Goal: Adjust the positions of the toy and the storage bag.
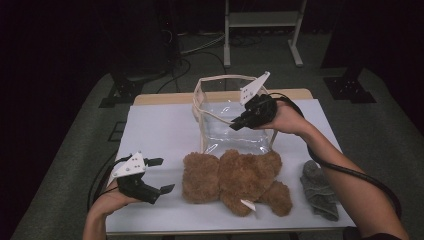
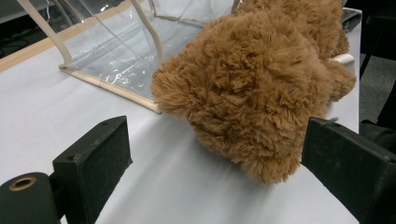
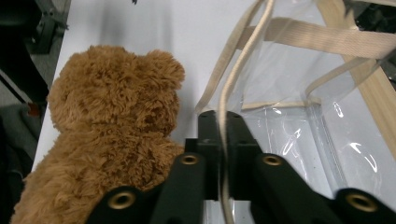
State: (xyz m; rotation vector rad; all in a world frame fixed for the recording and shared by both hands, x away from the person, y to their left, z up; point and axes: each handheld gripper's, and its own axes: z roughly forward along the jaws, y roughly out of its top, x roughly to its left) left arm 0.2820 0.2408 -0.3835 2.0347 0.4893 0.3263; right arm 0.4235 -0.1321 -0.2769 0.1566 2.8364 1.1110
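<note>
Left tongs [image 1: 161,175] low, jaws wide apart; right tongs [image 1: 235,125] raised, jaws pinched.

I saw clear plastic bag [image 1: 235,127] with beige trim standing upright, mouth open, at table's far edge, its beige strap [image 3: 227,93] pinched. Brown plush bear [image 1: 235,177] lay flat just before it, near front edge, touching bag's base.

Plush, clear plastic and matt surfaces

The teddy bear [image 1: 235,182] is shaggy brown plush; the bag [image 1: 235,127] is glossy clear plastic edged with beige woven webbing; the surface [image 1: 160,135] looks matt white and smooth; the sock [image 1: 318,190] is grey knit.
</note>
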